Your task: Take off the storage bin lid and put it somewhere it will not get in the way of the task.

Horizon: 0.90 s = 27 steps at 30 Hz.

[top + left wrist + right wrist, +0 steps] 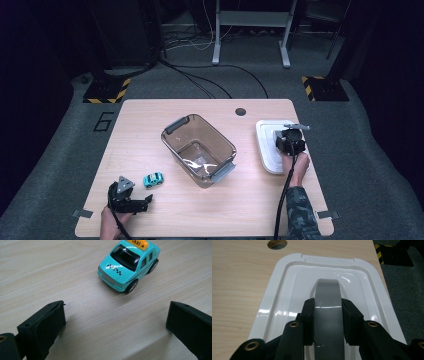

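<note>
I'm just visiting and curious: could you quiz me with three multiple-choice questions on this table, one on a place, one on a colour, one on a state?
1. Where is the toy taxi?
A. in the bin
B. on the table by the left gripper
C. on the lid

2. What colour is the taxi's body?
A. red
B. white
C. turquoise

3. How do the right gripper's jaws stand?
A. closed on the lid's grey handle
B. wide open above the bin
C. closed on the taxi

Answers: B, it stands on the wood ahead of the left gripper; C, the left gripper view shows it; A, both jaws press the handle of the lid.
</note>
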Each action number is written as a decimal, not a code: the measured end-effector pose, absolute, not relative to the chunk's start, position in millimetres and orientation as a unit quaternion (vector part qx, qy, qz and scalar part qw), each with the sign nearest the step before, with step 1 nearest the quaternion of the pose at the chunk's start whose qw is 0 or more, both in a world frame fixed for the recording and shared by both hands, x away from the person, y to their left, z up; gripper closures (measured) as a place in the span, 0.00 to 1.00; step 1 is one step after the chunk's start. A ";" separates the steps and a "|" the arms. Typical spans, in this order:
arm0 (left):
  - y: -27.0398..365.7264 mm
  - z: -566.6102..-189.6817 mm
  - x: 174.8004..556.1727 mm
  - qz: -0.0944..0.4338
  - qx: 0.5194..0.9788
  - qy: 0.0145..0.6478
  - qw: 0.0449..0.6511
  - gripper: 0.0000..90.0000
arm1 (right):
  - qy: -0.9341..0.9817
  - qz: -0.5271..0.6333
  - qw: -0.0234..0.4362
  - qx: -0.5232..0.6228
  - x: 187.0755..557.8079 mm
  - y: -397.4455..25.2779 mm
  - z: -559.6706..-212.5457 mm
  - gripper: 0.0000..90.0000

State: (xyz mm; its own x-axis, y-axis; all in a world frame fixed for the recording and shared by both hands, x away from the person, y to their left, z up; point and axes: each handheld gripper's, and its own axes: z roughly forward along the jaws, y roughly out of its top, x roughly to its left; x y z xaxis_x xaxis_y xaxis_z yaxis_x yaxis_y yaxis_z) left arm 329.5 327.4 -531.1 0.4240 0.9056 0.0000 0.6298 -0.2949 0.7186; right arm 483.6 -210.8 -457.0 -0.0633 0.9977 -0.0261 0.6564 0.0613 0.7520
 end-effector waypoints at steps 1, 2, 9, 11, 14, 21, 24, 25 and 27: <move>327.4 -531.1 329.6 0.210 0.777 0.494 0.329 0.02 | 0.668 0.292 0.288 0.622 484.5 -210.6 -460.5 0.74; 327.4 -531.1 329.5 0.209 0.777 0.494 0.329 0.02 | 0.668 0.290 0.284 0.623 485.0 -210.9 -462.5 0.74; 327.4 -531.1 329.5 0.209 0.777 0.494 0.329 0.02 | 0.663 0.288 0.275 0.633 488.7 -213.7 -477.4 0.74; 327.4 -531.1 329.5 0.209 0.777 0.494 0.329 0.02 | 0.661 0.289 0.272 0.637 489.4 -213.7 -480.0 0.74; 327.4 -531.1 329.5 0.209 0.777 0.494 0.329 0.02 | 0.660 0.289 0.270 0.639 490.2 -212.4 -481.1 0.74; 327.4 -531.0 329.5 0.209 0.777 0.494 0.329 0.02 | 0.666 0.283 0.270 0.635 491.0 -209.0 -488.1 0.74; 327.4 -531.0 329.5 0.209 0.777 0.494 0.329 0.02 | 0.666 0.284 0.272 0.634 490.4 -208.9 -489.9 0.73; 327.4 -531.0 329.4 0.208 0.777 0.494 0.329 0.02 | 0.668 0.283 0.272 0.633 490.7 -208.8 -489.9 0.73; 327.4 -531.0 329.4 0.209 0.777 0.494 0.329 0.02 | 0.668 0.285 0.269 0.633 490.6 -209.5 -489.2 0.67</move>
